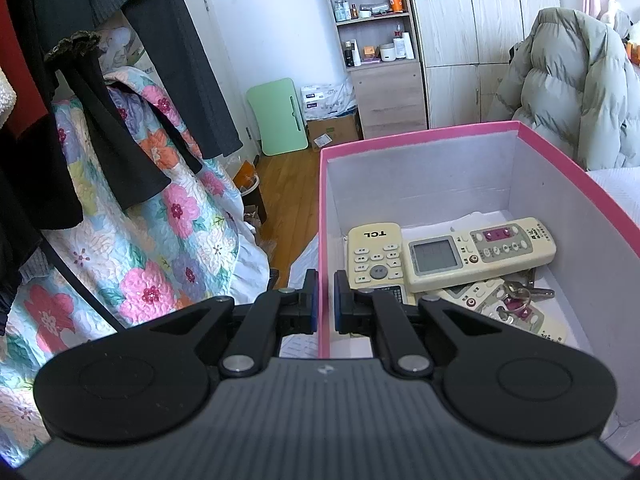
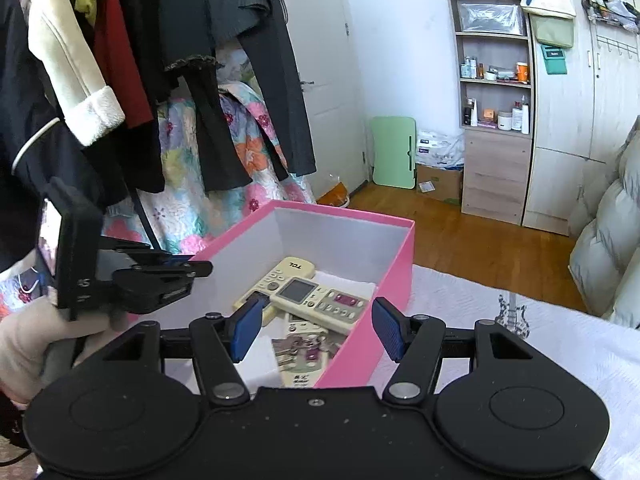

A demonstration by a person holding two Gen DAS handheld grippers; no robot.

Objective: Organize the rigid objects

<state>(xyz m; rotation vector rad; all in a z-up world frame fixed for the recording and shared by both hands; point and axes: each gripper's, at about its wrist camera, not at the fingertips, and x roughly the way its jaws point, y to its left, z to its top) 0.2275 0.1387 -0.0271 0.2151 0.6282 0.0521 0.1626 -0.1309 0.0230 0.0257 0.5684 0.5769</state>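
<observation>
A pink box (image 1: 420, 136) with white inner walls holds a cream TCL remote (image 1: 372, 256), a second remote with a grey display (image 1: 480, 252) lying across it, a third remote (image 1: 548, 320) underneath and a bunch of keys (image 1: 520, 292). My left gripper (image 1: 326, 300) is shut on the box's left wall, one pad on each side. In the right wrist view the same box (image 2: 360, 224) lies ahead, with the left gripper (image 2: 196, 270) clamped on its rim. My right gripper (image 2: 318, 330) hovers open over the box's near corner, nothing between its pads. The keys (image 2: 300, 346) show below it.
The box rests on a white bedspread (image 2: 512, 312) with a guitar print. Dark hanging clothes (image 2: 224, 80) and a floral quilt (image 1: 160, 216) crowd the left. A puffy grey jacket (image 1: 572, 92) sits to the right. A shelf unit (image 2: 496, 120) and wood floor (image 2: 460, 240) lie beyond.
</observation>
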